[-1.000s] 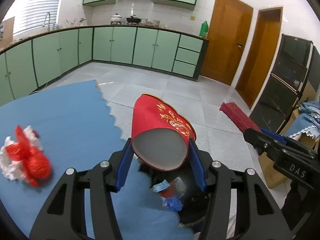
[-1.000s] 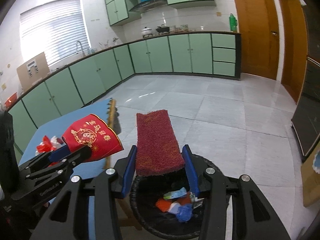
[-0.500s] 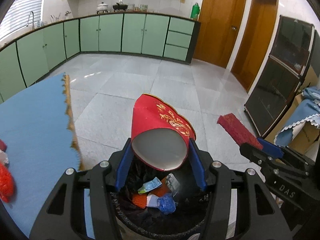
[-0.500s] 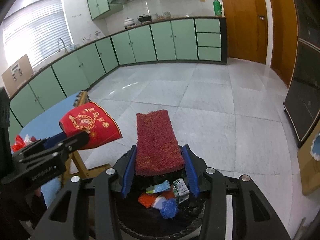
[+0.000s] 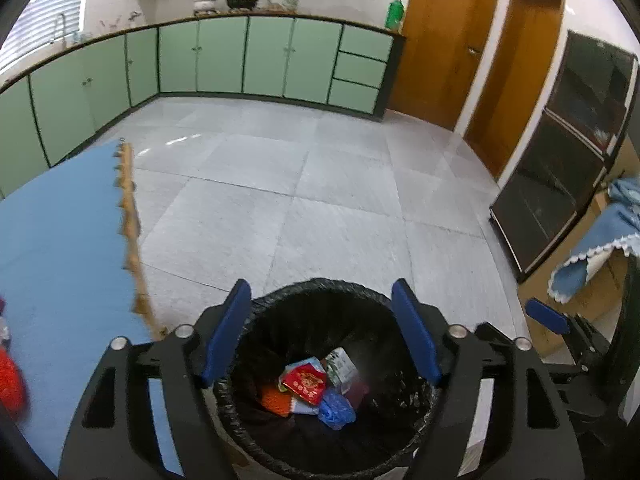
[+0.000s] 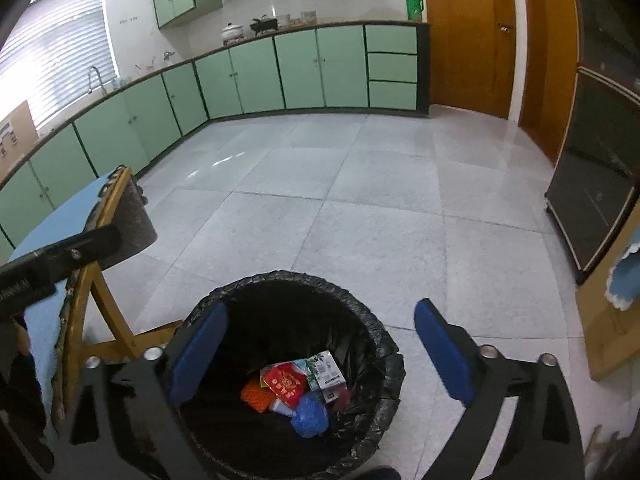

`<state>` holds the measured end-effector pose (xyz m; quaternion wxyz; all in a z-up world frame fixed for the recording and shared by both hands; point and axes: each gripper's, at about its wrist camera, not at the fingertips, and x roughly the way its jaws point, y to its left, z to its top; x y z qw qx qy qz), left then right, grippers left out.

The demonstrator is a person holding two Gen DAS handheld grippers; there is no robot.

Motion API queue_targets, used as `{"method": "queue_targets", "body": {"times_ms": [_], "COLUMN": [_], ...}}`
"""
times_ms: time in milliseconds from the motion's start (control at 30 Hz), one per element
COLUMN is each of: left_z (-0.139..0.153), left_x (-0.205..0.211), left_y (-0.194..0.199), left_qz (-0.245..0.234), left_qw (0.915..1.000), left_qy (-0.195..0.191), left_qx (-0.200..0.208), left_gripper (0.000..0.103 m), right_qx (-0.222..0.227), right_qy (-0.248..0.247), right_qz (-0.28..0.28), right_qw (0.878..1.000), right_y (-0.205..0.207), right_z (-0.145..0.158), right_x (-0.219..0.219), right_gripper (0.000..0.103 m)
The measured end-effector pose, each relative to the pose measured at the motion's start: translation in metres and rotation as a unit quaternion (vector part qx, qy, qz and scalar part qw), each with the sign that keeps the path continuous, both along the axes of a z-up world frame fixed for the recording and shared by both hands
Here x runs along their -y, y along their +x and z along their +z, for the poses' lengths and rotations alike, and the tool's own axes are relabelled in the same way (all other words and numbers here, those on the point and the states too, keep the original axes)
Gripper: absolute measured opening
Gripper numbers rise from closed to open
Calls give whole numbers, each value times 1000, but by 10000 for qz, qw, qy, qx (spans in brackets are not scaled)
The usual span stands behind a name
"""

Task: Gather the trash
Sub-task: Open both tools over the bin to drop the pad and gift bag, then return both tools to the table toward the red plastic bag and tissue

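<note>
Both of your claws hang over the bin with nothing between their blue pads: the left gripper [image 5: 320, 332] is spreading its jaws, and the right gripper [image 6: 320, 356] is spreading wider, its jaws also opening. Neither one touches anything.

Directly below them sits the black-lined trash bin [image 5: 400, 308], standing on the tiled floor just beside the table. At its bottom lies the collected litter: a red packet [image 5: 305, 383] on top, a small white and green carton [image 5: 340, 365] touching it, a crumpled blue wrapper [image 5: 336, 408] and an orange piece [image 5: 275, 400].

Further out, to your left, the blue table [image 5: 60, 240] still carries work: a red and white bundle [image 5: 11, 380] shows at the frame edge, blurred and cut off, so you cannot tell exactly what it is. Judging by its crumpled look, it should be light and soft, likely to squash rather than slip. Take it across its bulkiest middle, pinching enough to gather loose ends, so that nothing trails or drops on the way to the bin.
</note>
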<state>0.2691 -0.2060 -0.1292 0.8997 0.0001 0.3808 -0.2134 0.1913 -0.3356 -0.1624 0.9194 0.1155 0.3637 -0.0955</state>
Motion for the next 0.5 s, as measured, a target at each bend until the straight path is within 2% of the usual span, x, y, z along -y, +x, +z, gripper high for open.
{"method": "queue_targets", "body": {"times_ms": [233,500], "left_z": [27,54], "left_x": [-46,-116], "left_y": [-19,-56], "left_qz": [325,768], "left_qw": [9991,9954], "left_qy": [-182,-89], "left_qx": [200,561], "left_gripper": [85,86], "right_qx": [151,538], "right_qy": [222,252], "right_qz": [89,489], "right_qw": [9996,9970], "right_y": [-9,-17], "right_z": [25,61], "right_x": [-20,-72], "right_gripper": [97,97]}}
